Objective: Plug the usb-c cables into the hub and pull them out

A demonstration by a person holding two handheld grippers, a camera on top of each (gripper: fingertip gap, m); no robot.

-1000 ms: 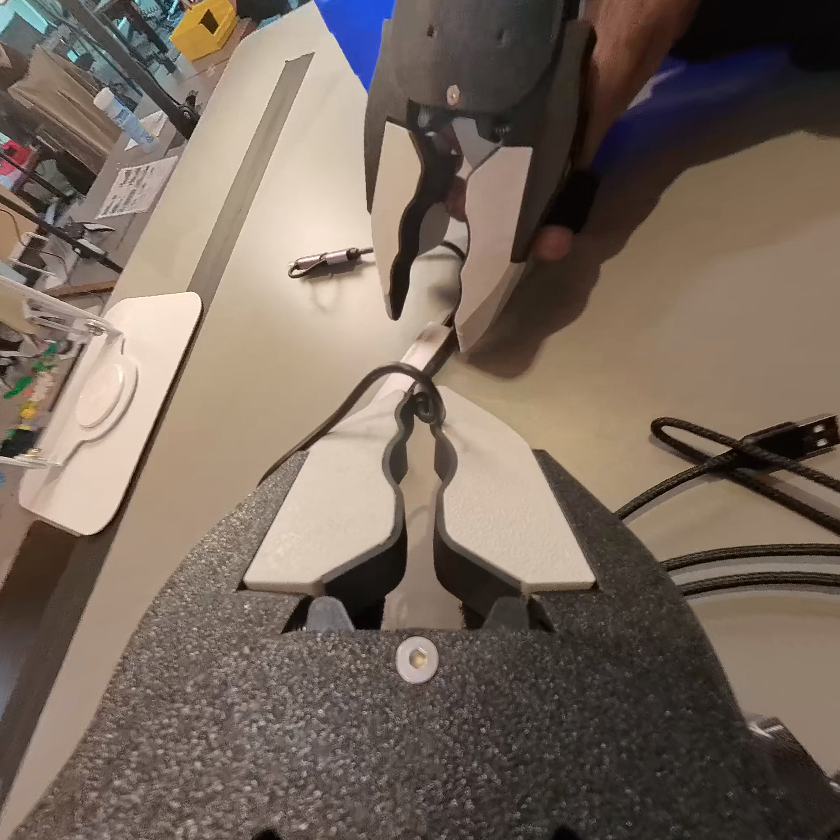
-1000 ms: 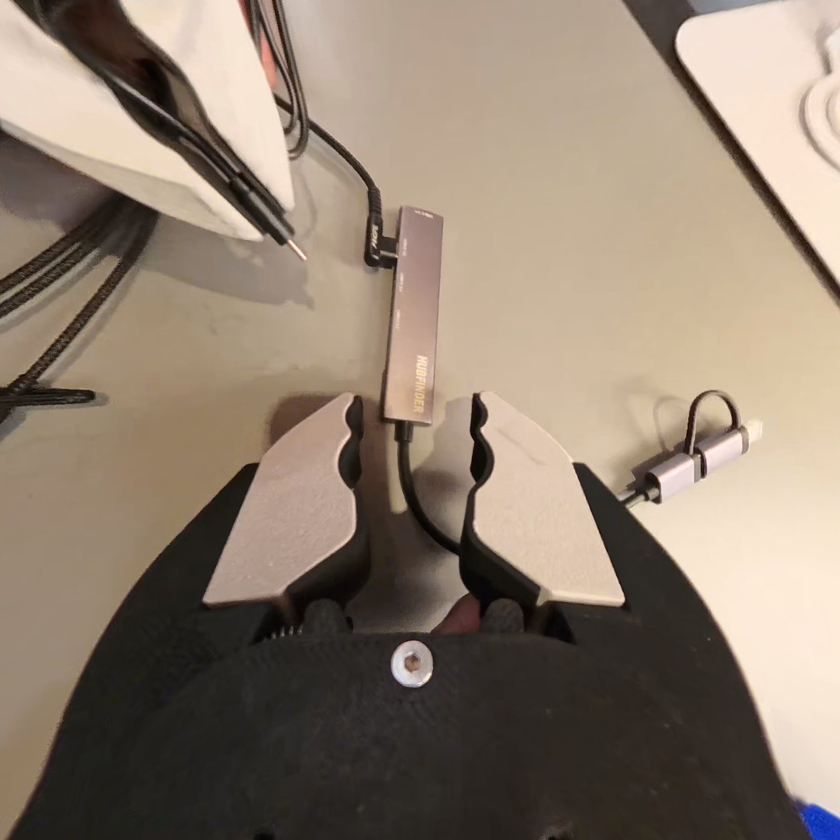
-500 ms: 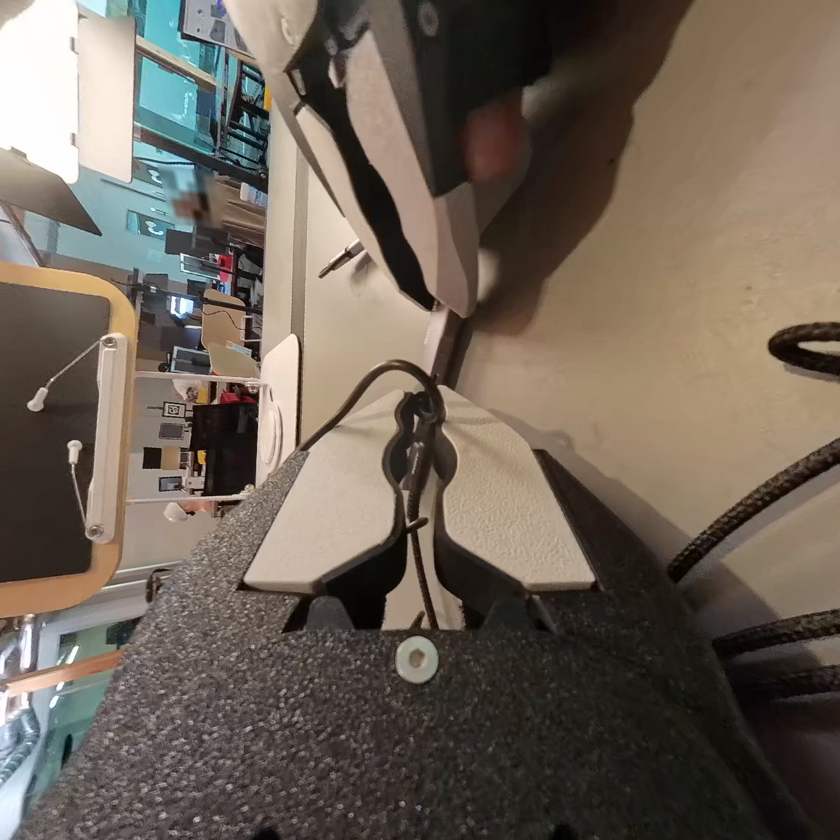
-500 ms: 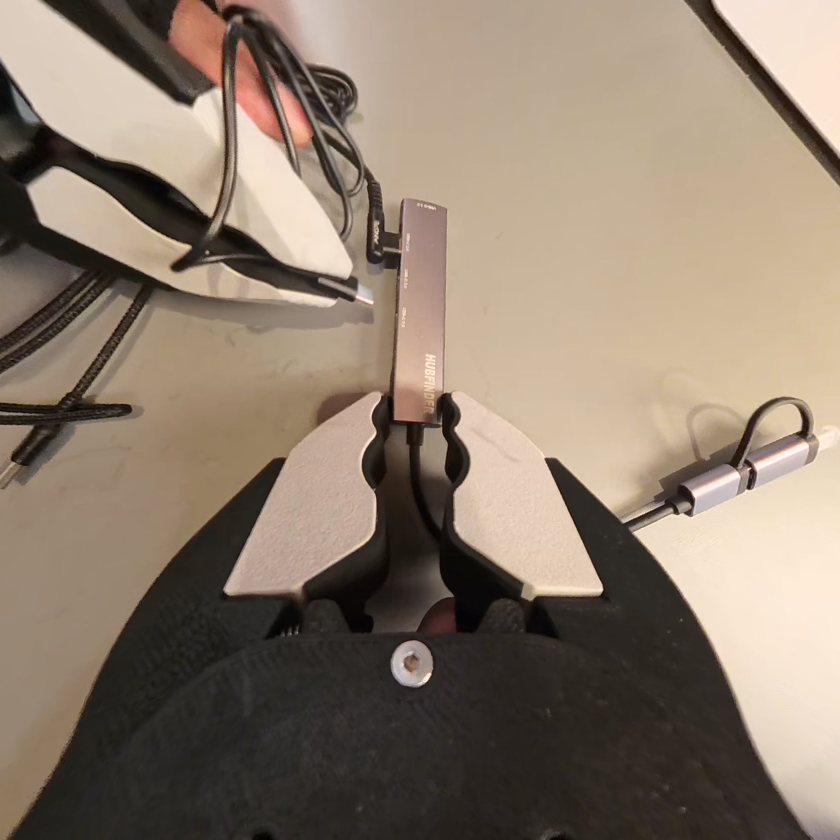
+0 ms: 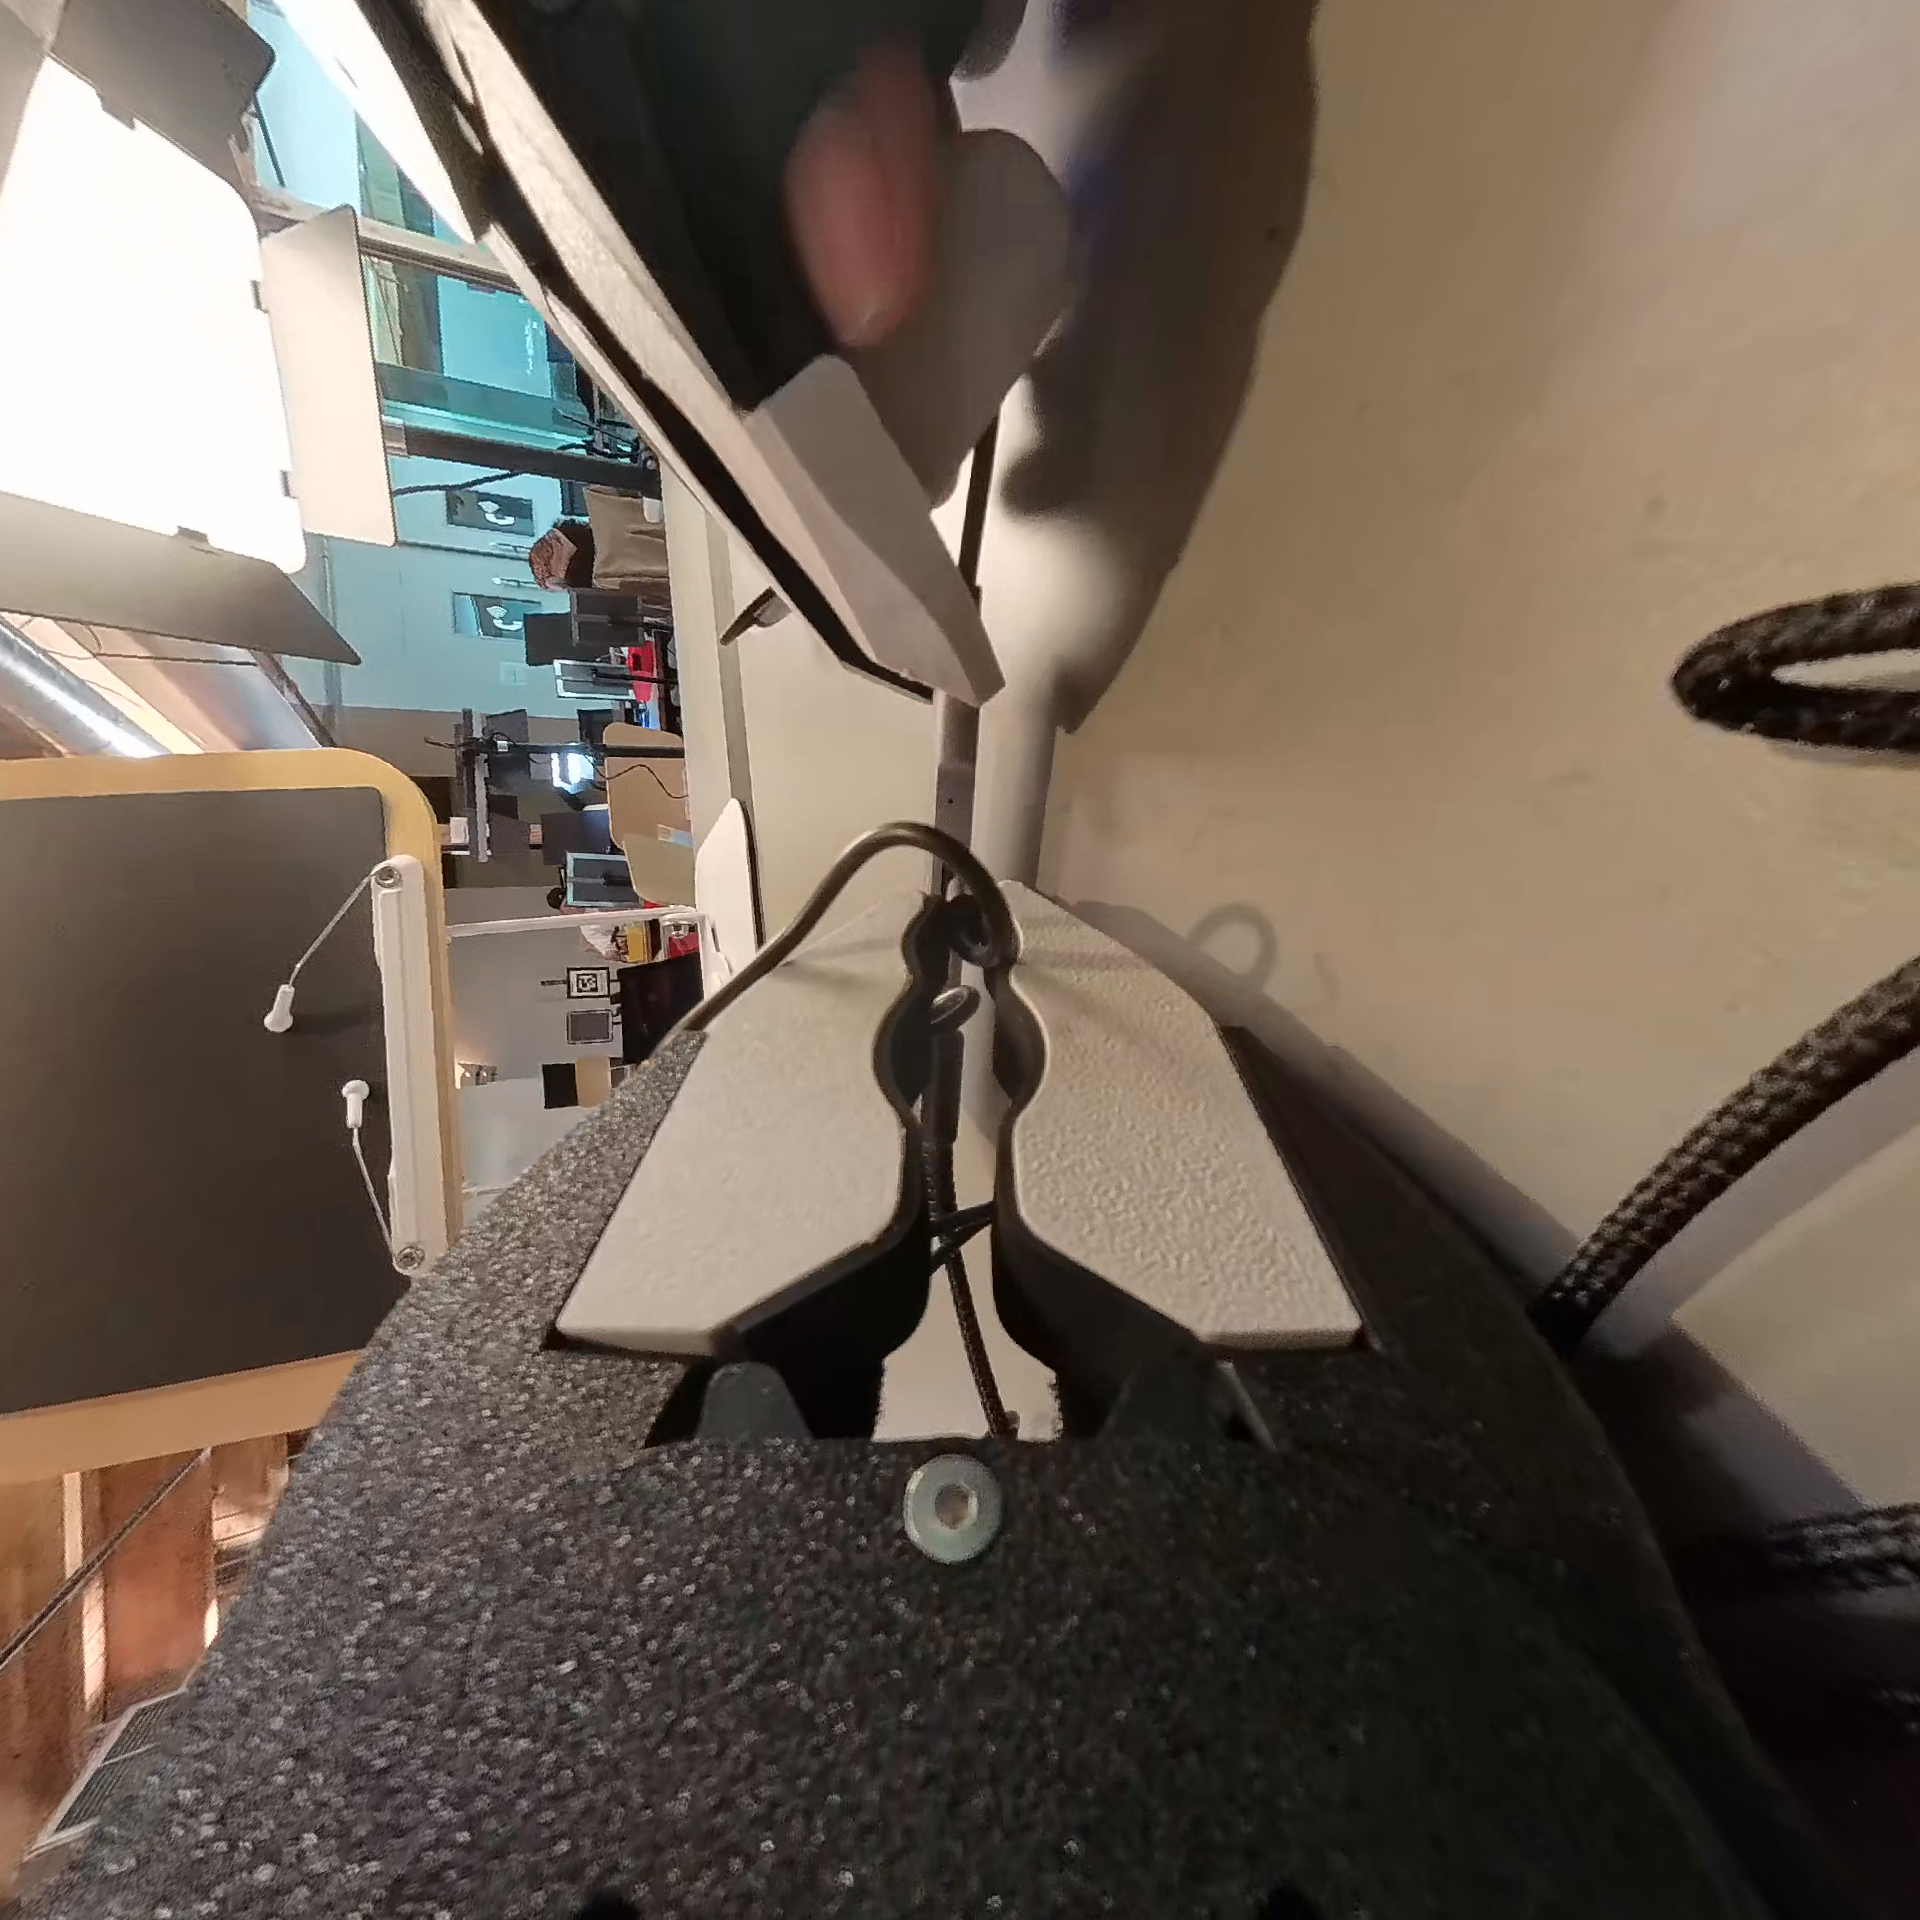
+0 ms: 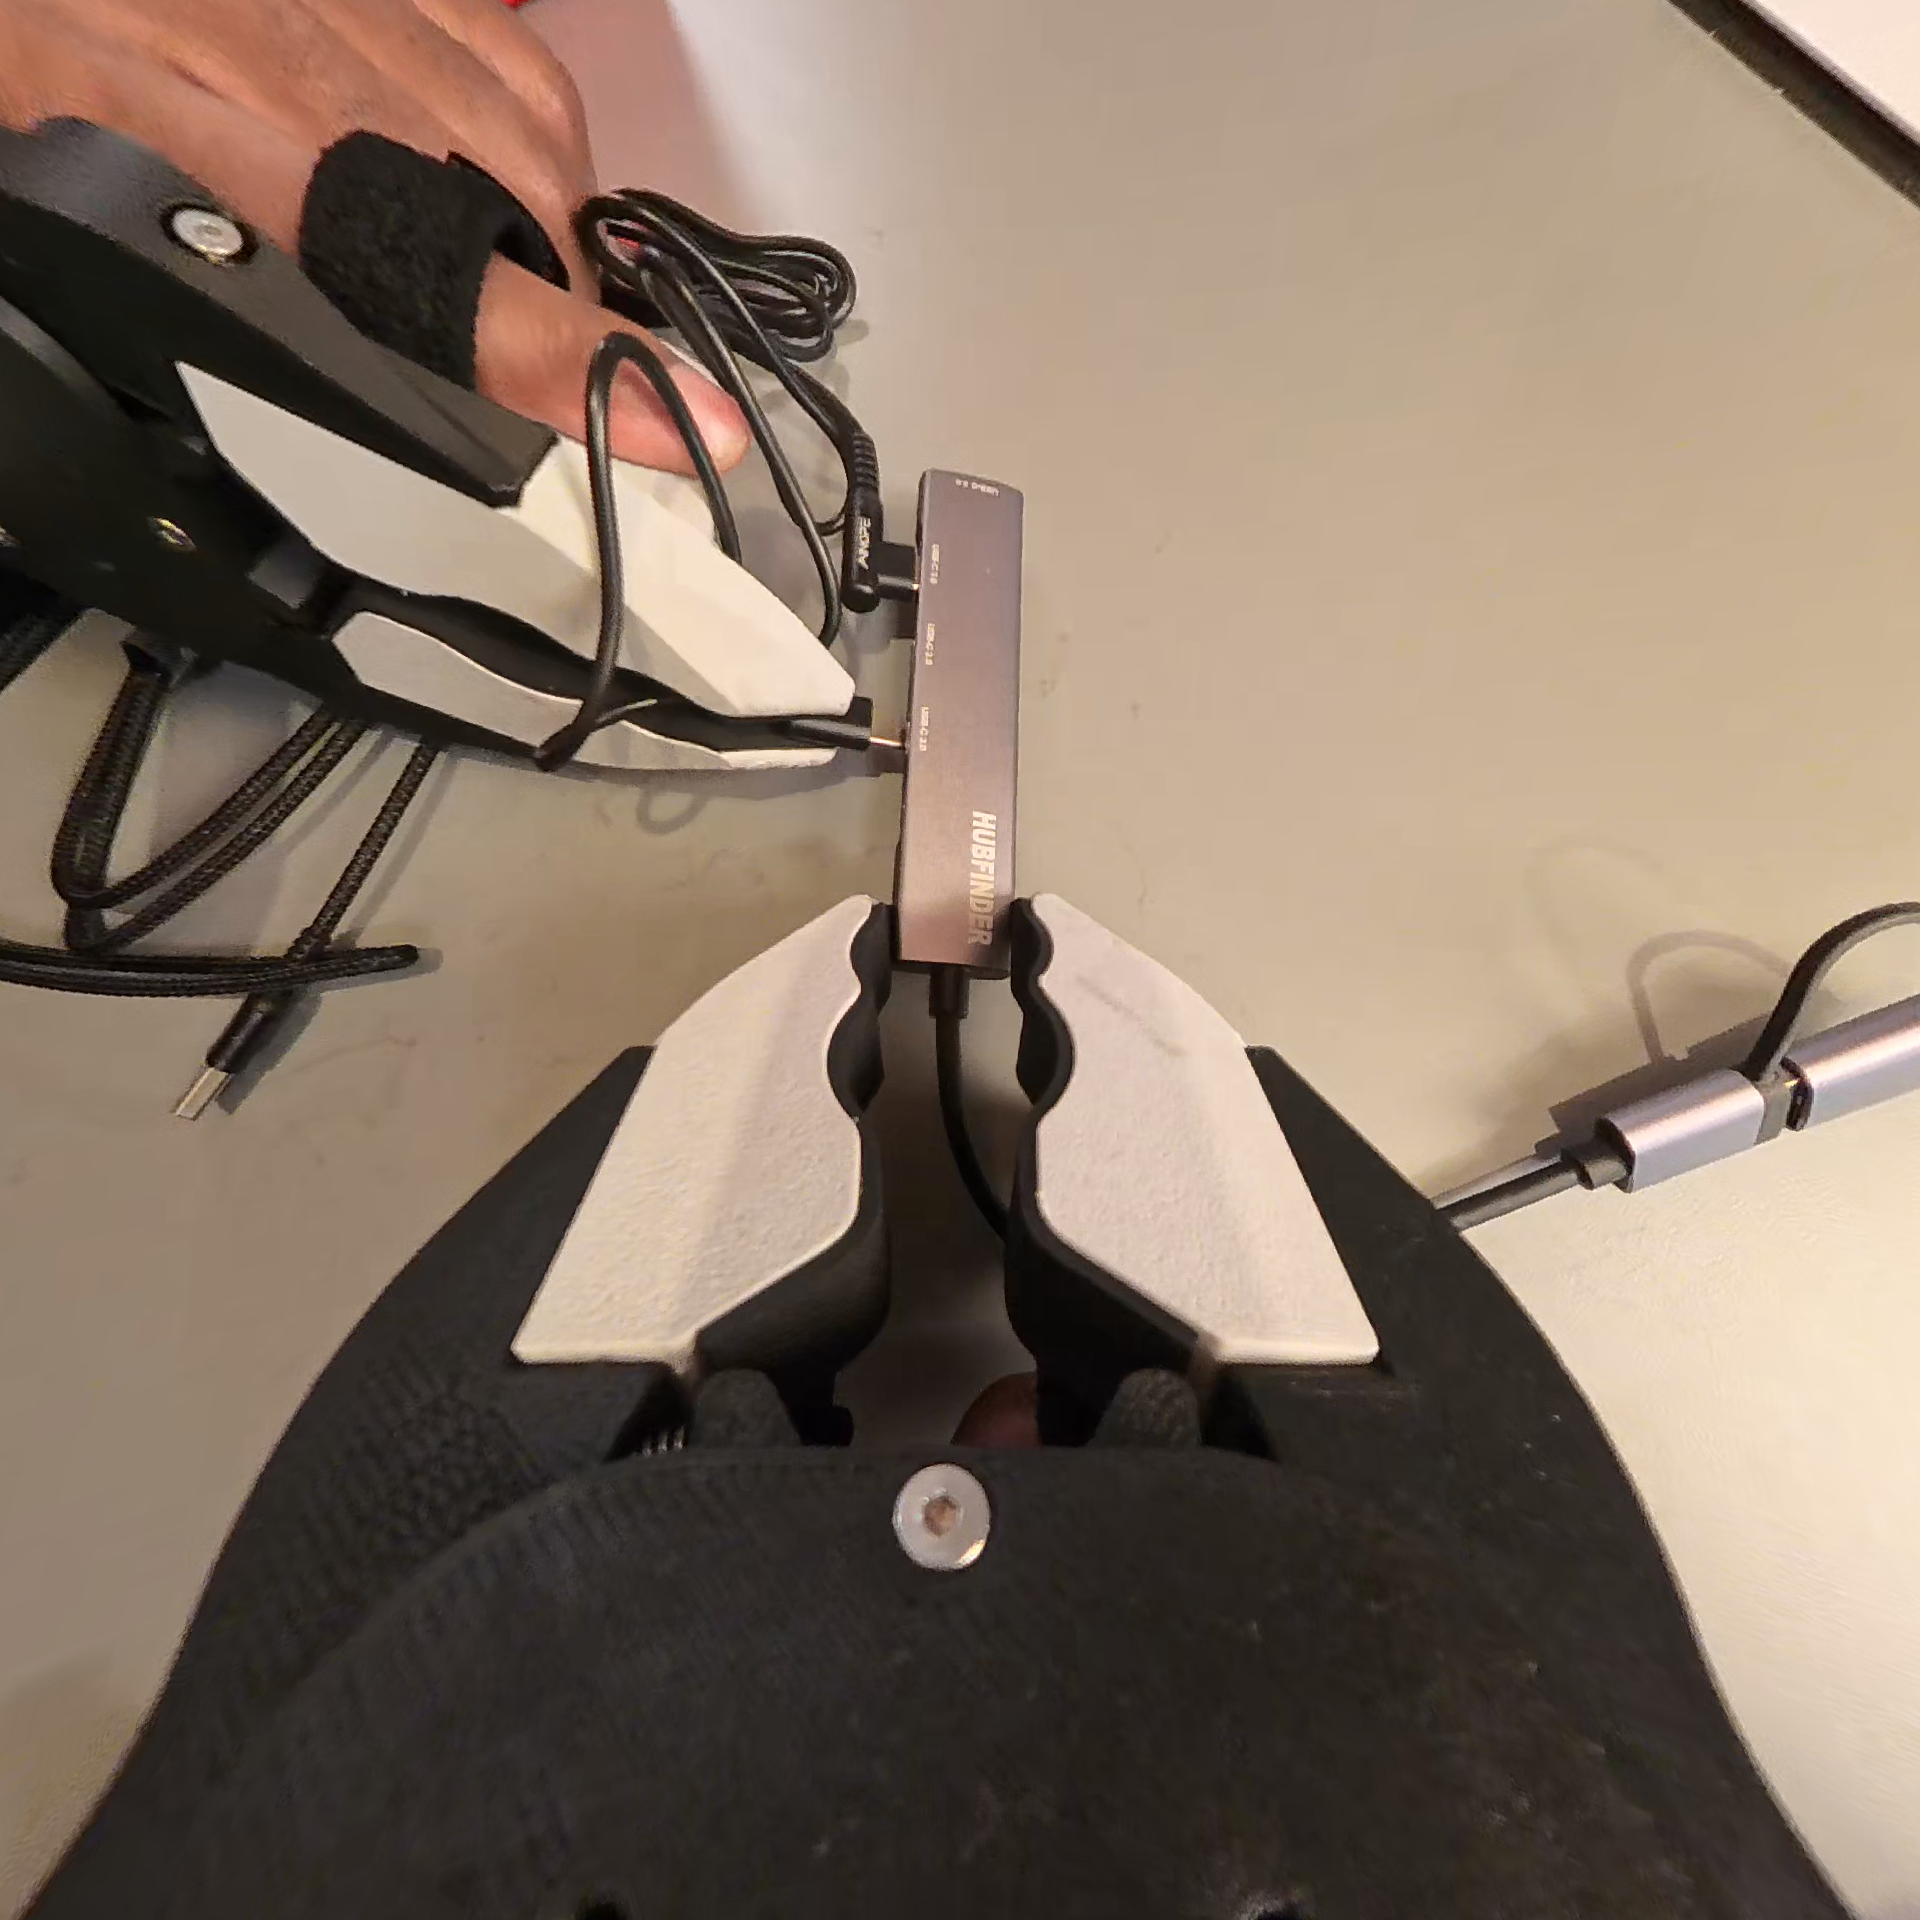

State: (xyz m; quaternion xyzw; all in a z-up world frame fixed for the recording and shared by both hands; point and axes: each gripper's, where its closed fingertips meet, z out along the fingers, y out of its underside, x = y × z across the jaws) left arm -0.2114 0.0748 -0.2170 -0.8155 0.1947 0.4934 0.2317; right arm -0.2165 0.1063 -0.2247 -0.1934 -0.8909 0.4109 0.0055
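Note:
A slim grey hub lies on the beige table. My right gripper is shut on the hub's near end, above its own black lead. My left gripper, turned on its side, is shut on a thin black USB-C cable; its plug has its metal tip at a port on the hub's left side. Another angled black plug sits in a port farther along. In the left wrist view, my left gripper pinches the cable, and the hub's edge shows just beyond.
Braided black cables with a loose USB-A plug lie left of the hub. A grey adapter on a lead lies to the right. A coil of thin black cable lies behind the left gripper. A white pad's corner is far right. Less than 4 cm separates the two grippers' tips.
My left gripper rolled onto its side and carried the plug right, up to the hub's side port. My right gripper closed on the hub's near end.

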